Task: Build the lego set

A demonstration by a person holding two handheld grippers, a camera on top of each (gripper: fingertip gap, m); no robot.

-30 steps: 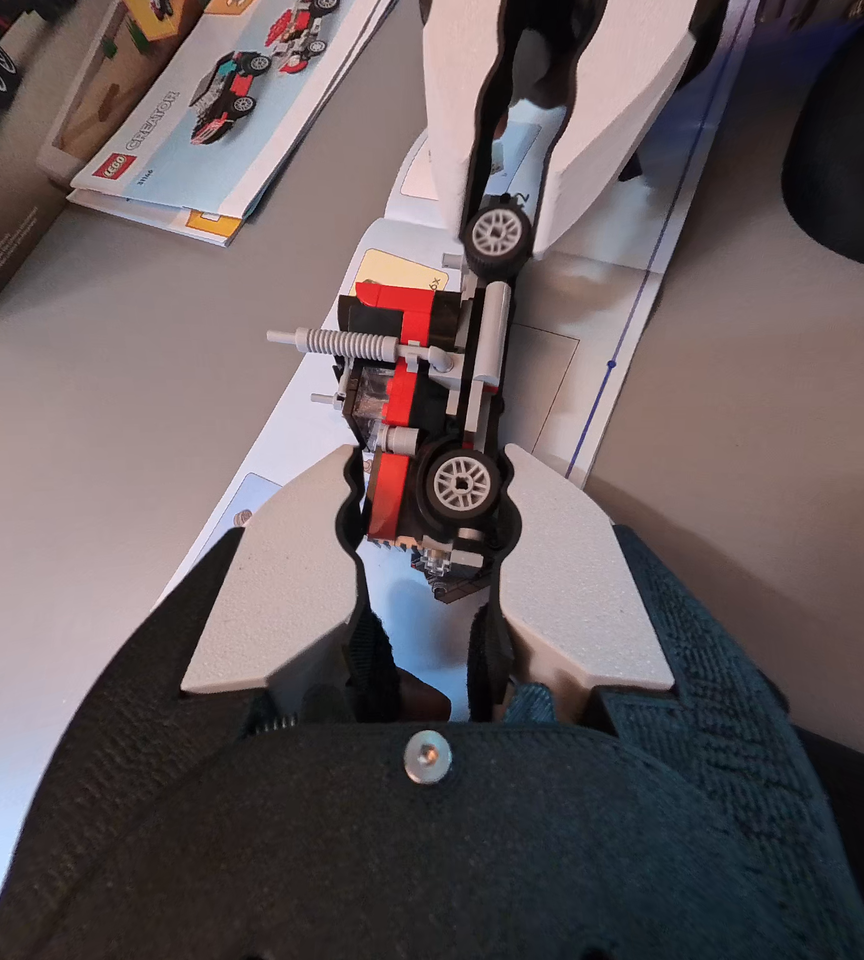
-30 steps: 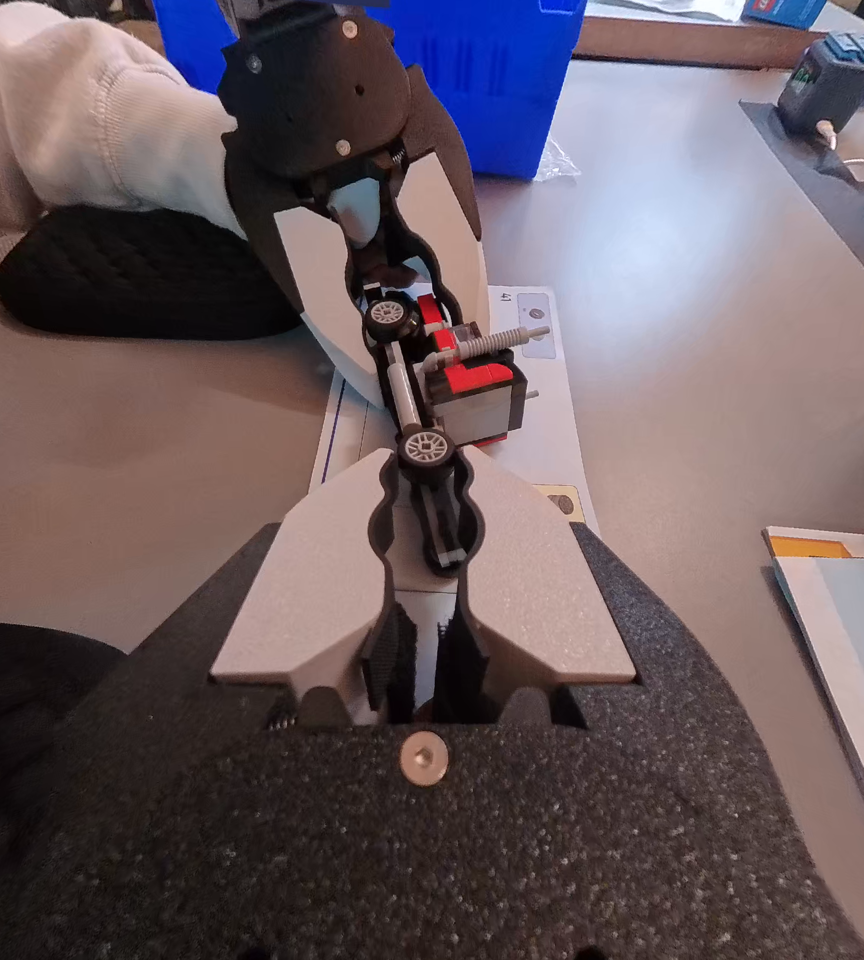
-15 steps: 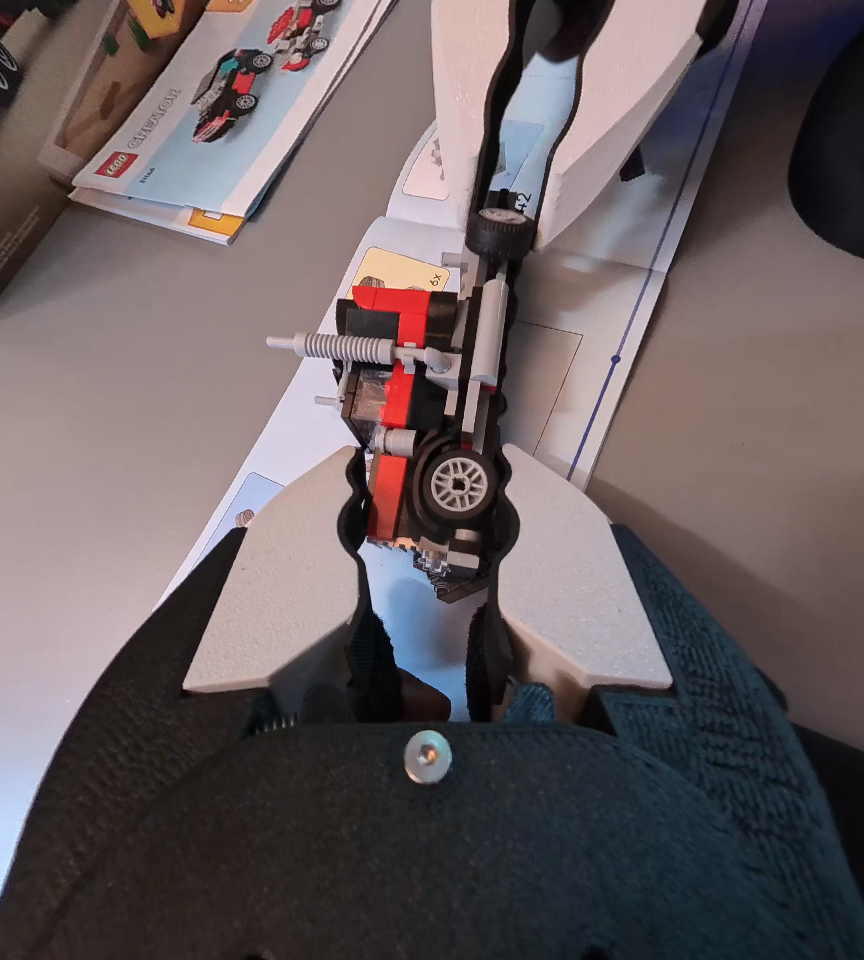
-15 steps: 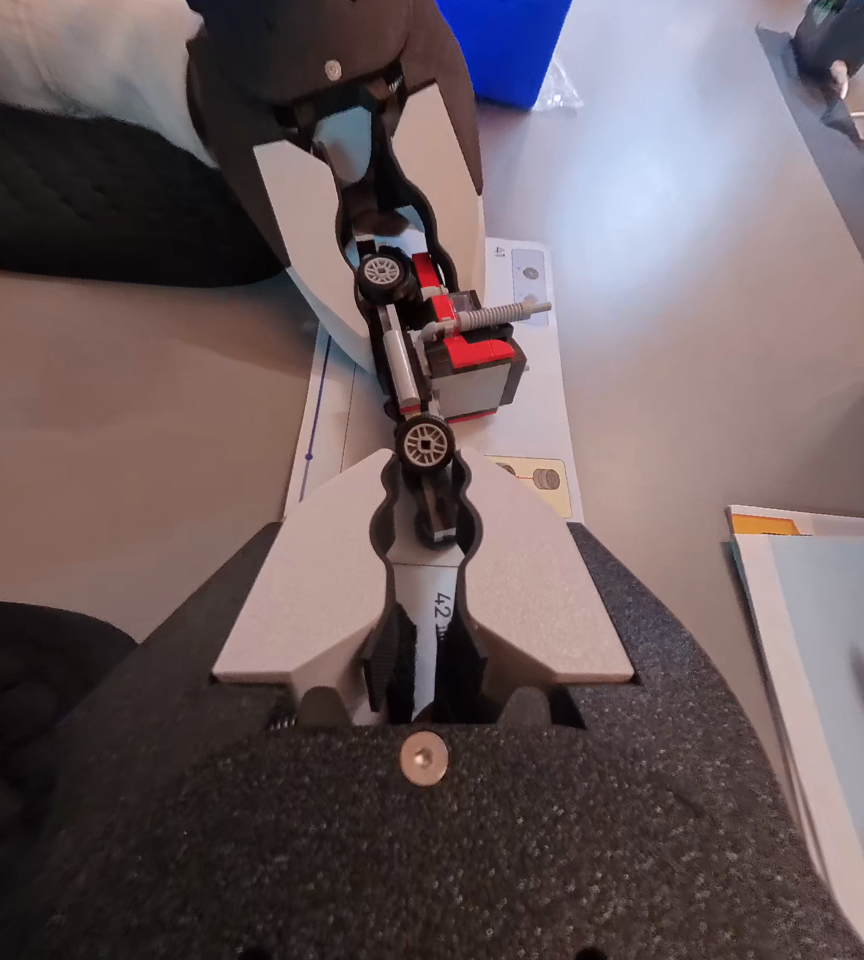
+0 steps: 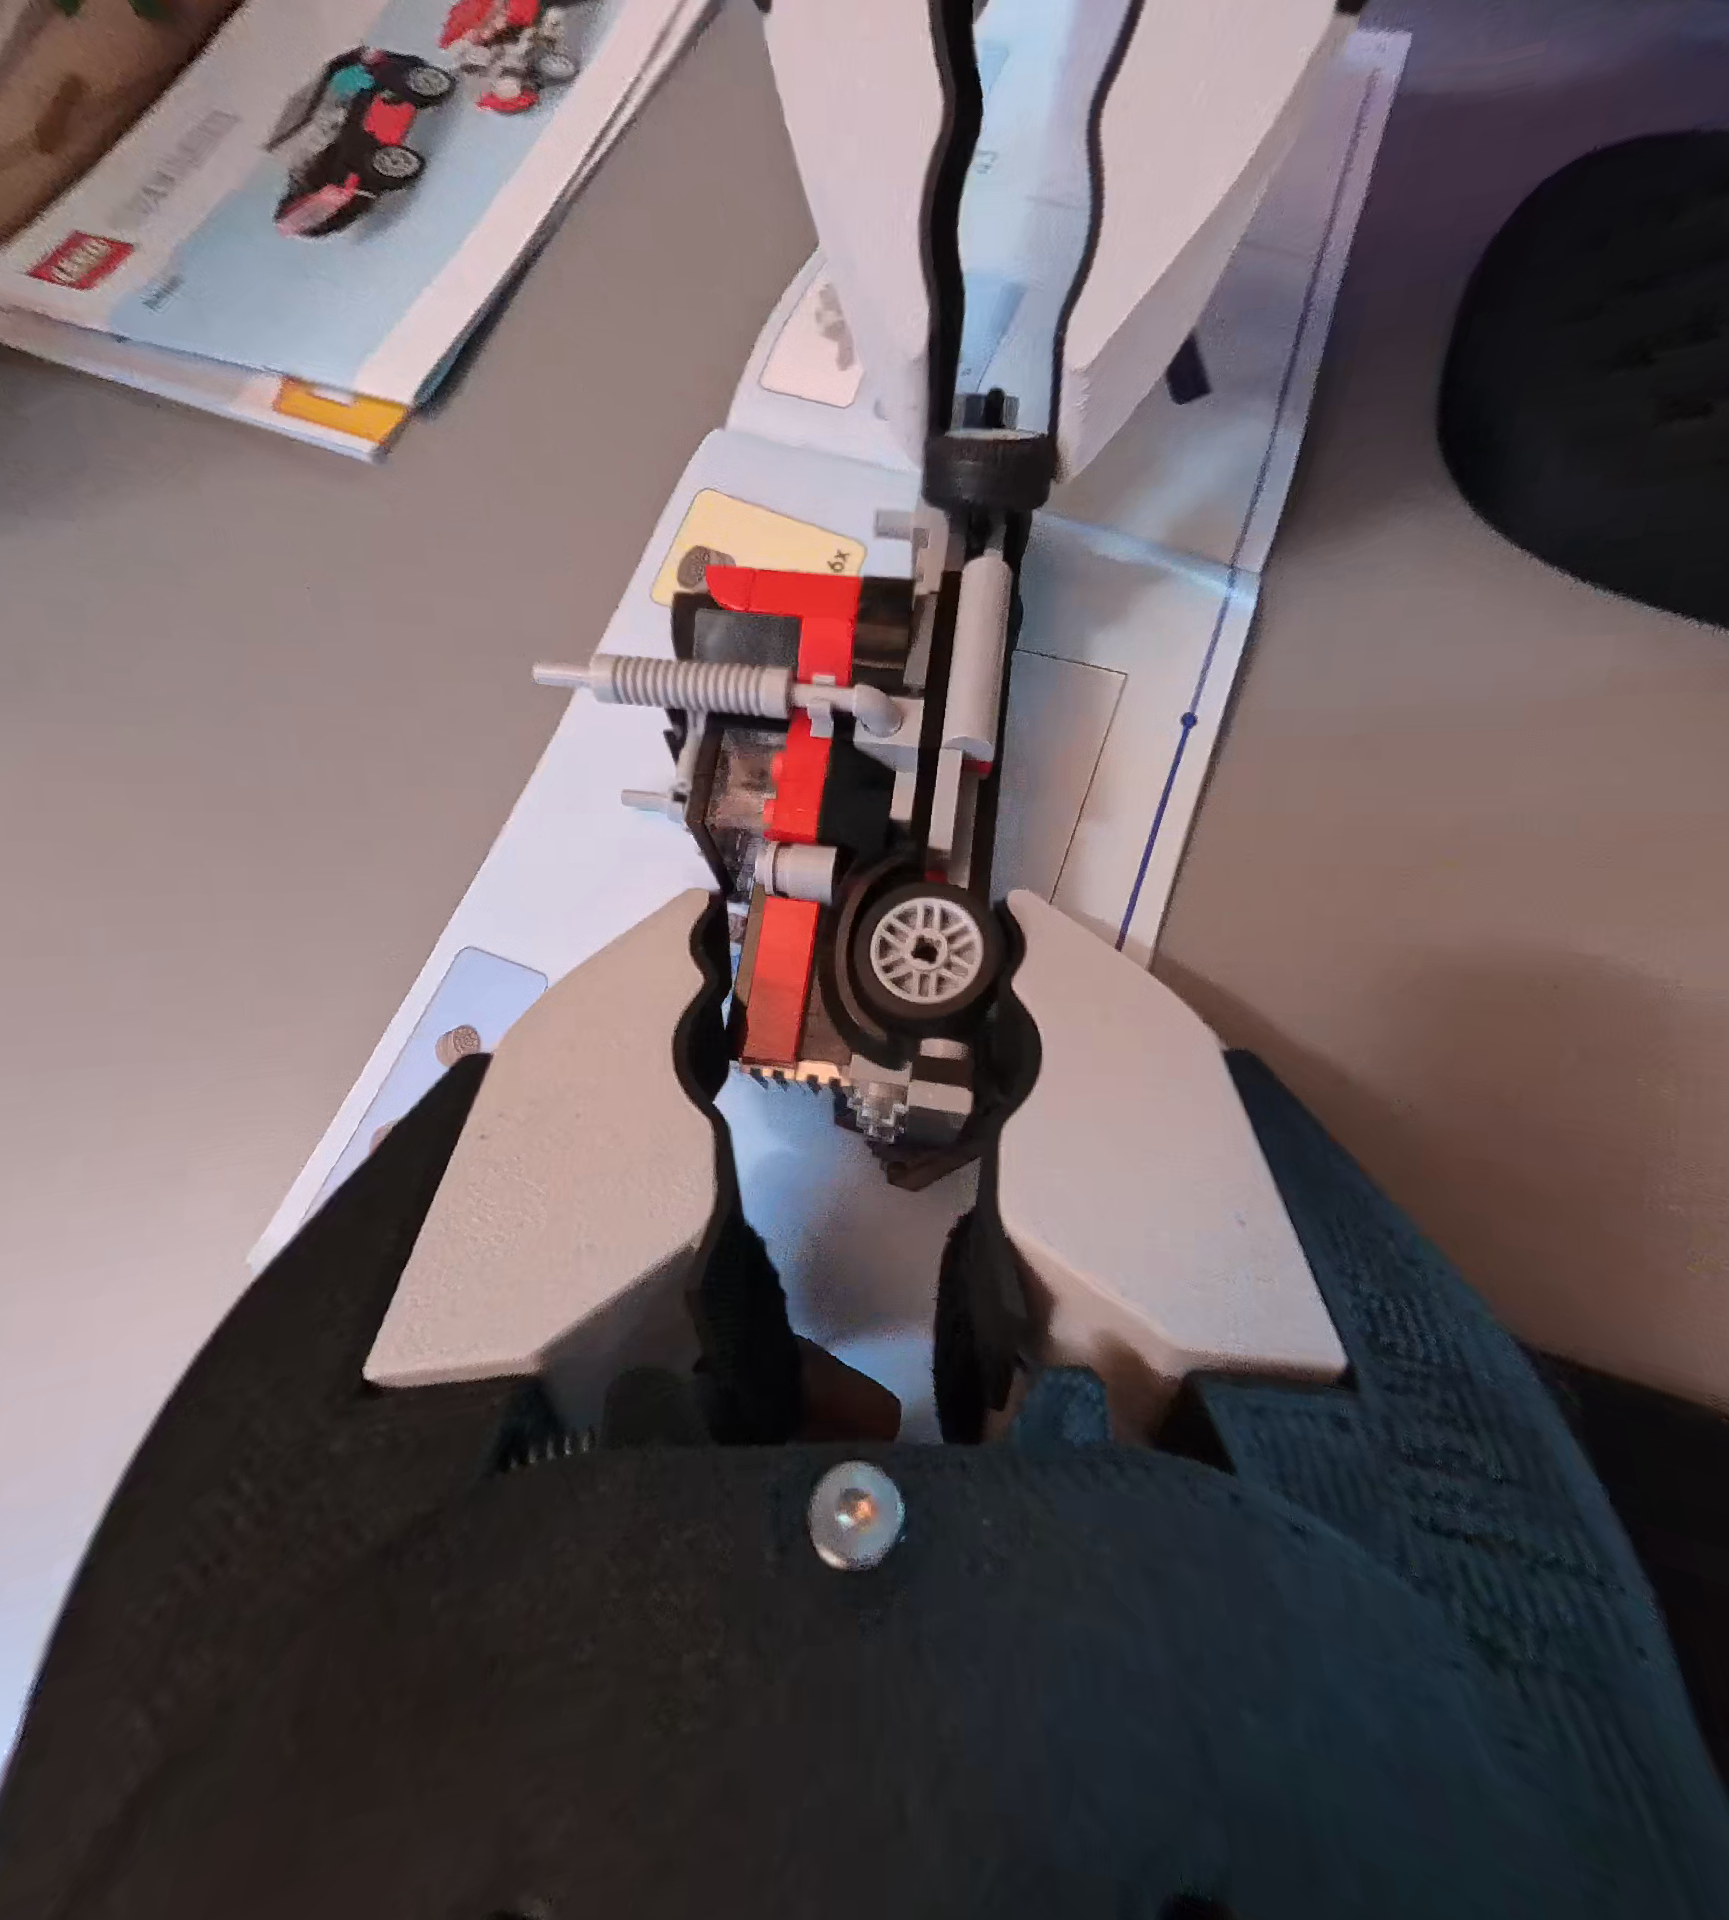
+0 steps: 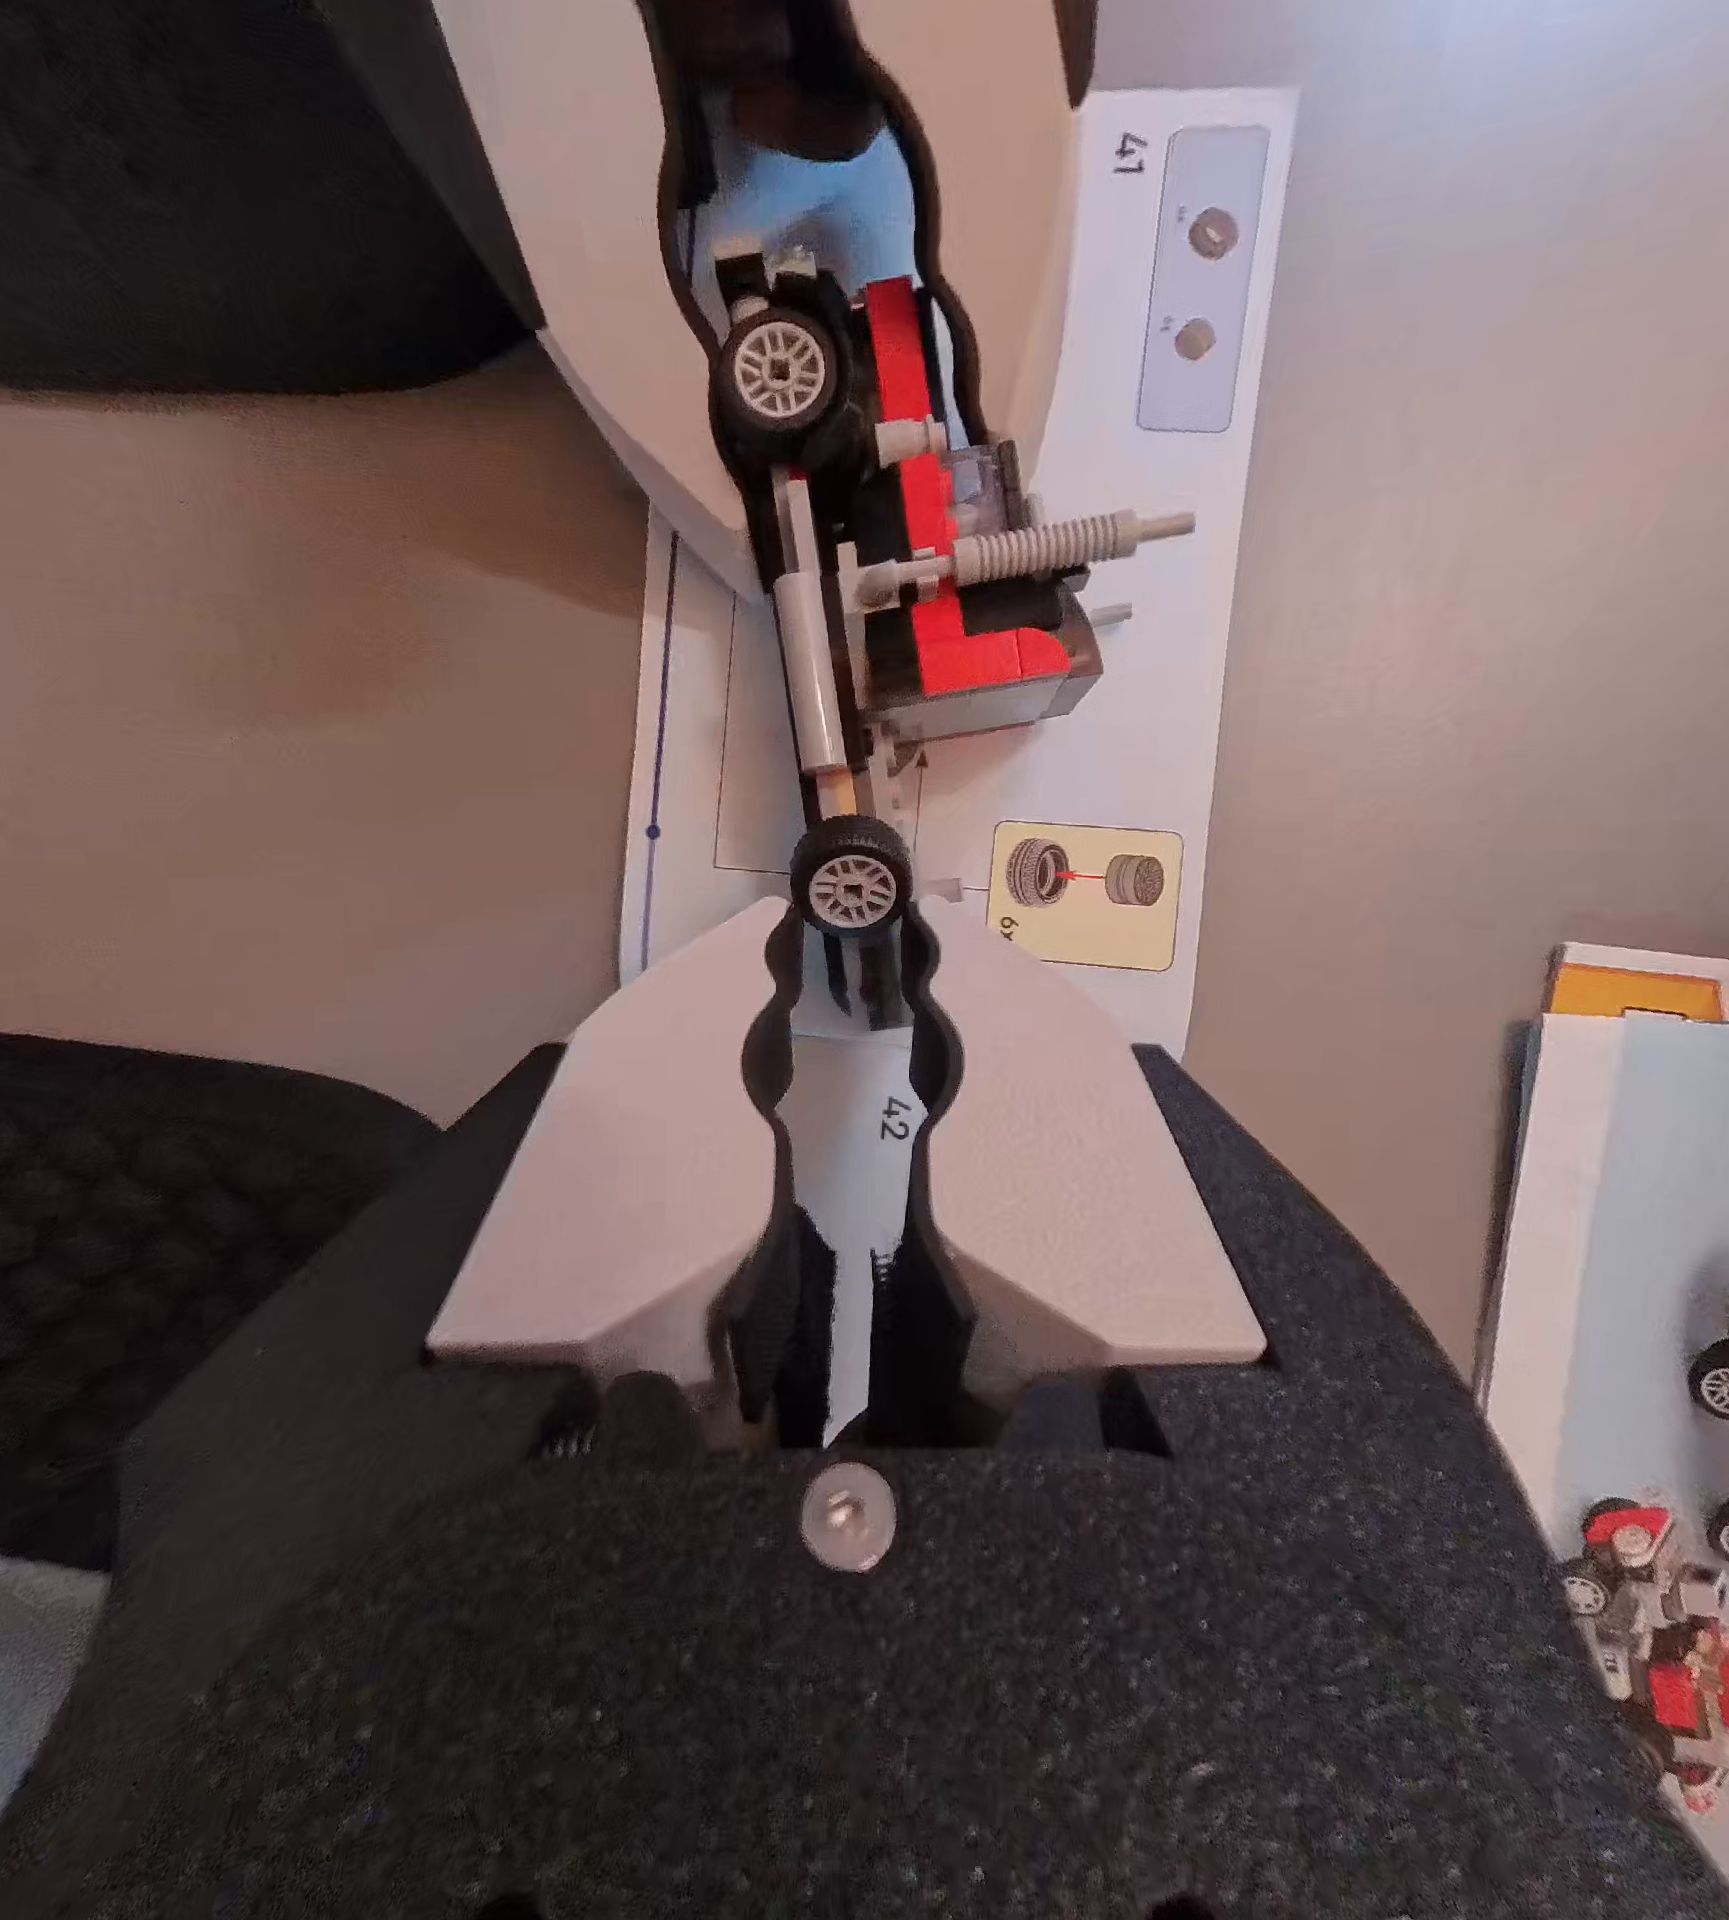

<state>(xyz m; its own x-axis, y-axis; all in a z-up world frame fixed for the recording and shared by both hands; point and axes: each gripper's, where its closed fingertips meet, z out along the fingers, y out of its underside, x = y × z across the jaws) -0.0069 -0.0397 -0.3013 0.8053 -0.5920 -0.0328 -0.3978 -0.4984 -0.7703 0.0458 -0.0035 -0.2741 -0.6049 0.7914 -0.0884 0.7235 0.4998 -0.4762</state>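
A red, black and grey lego truck (image 5: 808, 748) is held on its side above the open instruction booklet (image 5: 1099, 727). My left gripper (image 5: 855, 935) is shut on its front end, beside a grey-spoked wheel (image 5: 927, 948). My right gripper (image 6: 852, 920) is shut on a second small wheel (image 6: 849, 883), which sits at the rear tip of the truck's chassis (image 6: 818, 686). In the left wrist view this wheel (image 5: 990, 468) shows edge-on between the right gripper's white fingers (image 5: 870, 208). In the right wrist view the left gripper (image 6: 839, 416) comes in from the top.
A stack of closed lego booklets (image 5: 247, 208) lies at the far left in the left wrist view; in the right wrist view they lie at the right edge (image 6: 1670, 1247). Black padded cushions (image 5: 1649, 395) (image 6: 112, 1247) rest on the grey table (image 5: 164, 779). Tip to tip, the grippers are about 8 cm apart.
My right gripper has tilted downward and closed in on the truck, so its wheel now shows edge-on in the left wrist view instead of face-on. My left gripper holds steady.
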